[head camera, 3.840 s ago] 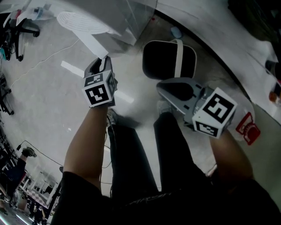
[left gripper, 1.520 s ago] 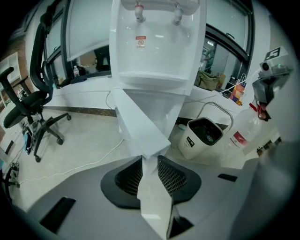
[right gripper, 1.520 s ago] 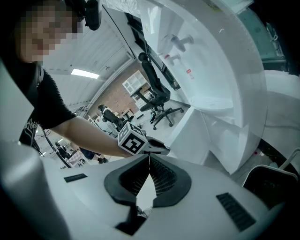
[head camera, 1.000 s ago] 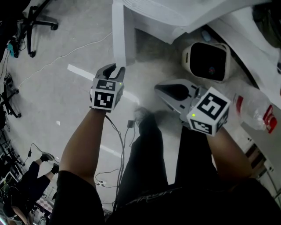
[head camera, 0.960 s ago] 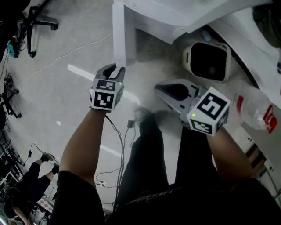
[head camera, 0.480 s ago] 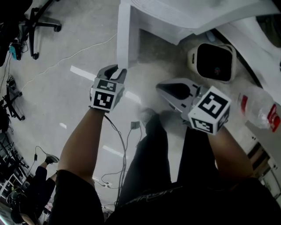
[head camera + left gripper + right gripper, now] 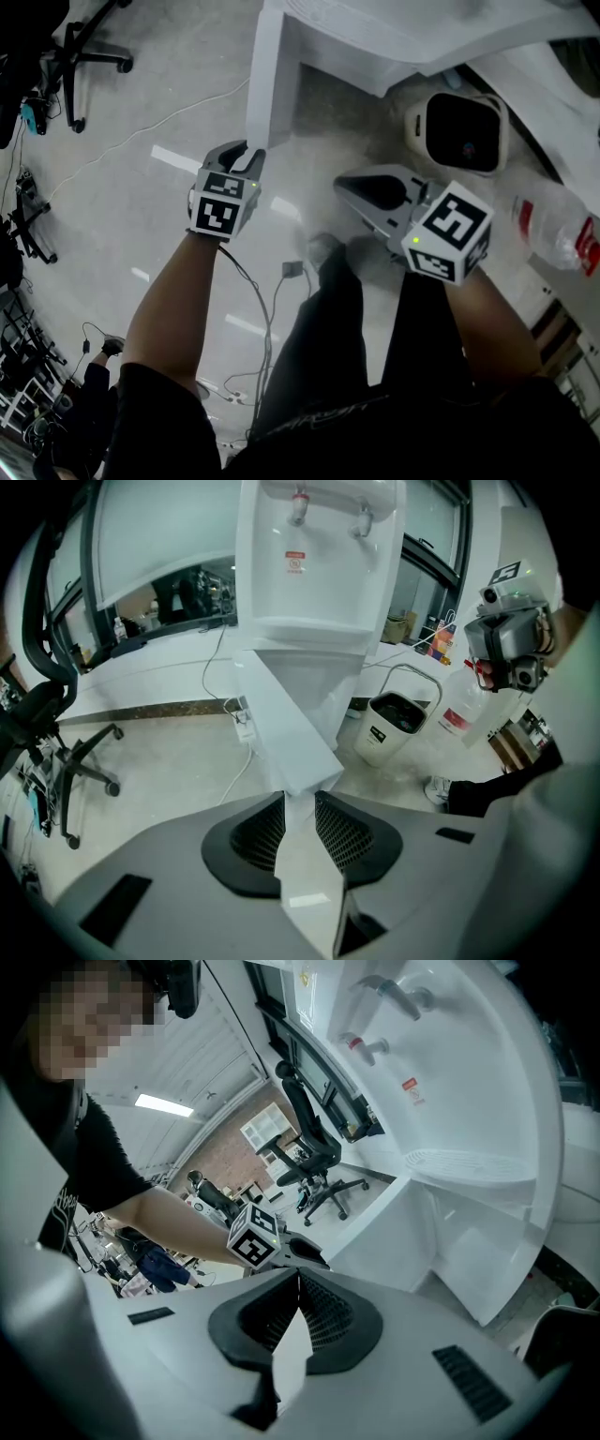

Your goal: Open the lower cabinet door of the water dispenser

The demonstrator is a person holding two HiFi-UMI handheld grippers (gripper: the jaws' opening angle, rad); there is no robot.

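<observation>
**Item:** lower cabinet door (image 7: 263, 84) of the water dispenser (image 7: 319, 564), standing partly open. Its free edge runs straight ahead from between the left jaws.

**Left claw** (image 7: 298, 803): pinching that edge.

**Right claw** (image 7: 298, 1283): pressed together and empty, off to the right of the left claw and clear of the door.

**Handling:** hold your pinch firm and lead the panel along its hinge arc. Let your wrist turn with it and never twist against it.

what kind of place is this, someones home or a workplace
Most likely an office or lab workspace: a white floor-standing water dispenser, black swivel office chairs on a bare grey concrete floor, and loose cables trailing across it.
</observation>
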